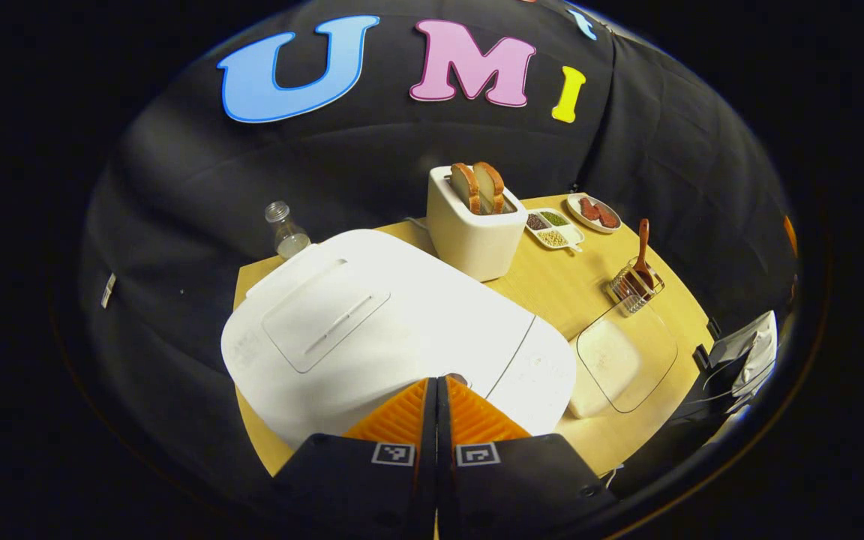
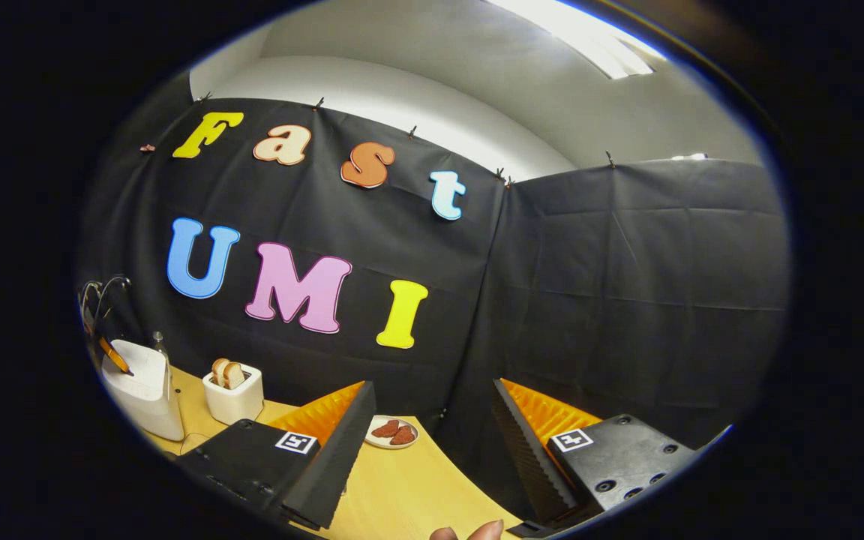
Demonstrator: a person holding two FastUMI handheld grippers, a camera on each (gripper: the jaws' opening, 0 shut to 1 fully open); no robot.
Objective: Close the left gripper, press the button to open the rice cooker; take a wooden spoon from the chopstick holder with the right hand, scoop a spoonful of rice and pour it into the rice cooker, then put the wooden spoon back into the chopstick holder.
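Jaws of left gripper [image 1: 436, 384] meet on rice cooker [image 1: 372, 330]

On the wooden tabletop [image 1: 544, 289] stood a white toaster [image 1: 472, 229] with two bread slices [image 1: 478, 186] in its slots. Beside it lay a divided dish of grains [image 1: 554, 228] and a plate with red pieces [image 1: 593, 212]. A glass bottle [image 1: 286, 231] stood at the far edge.
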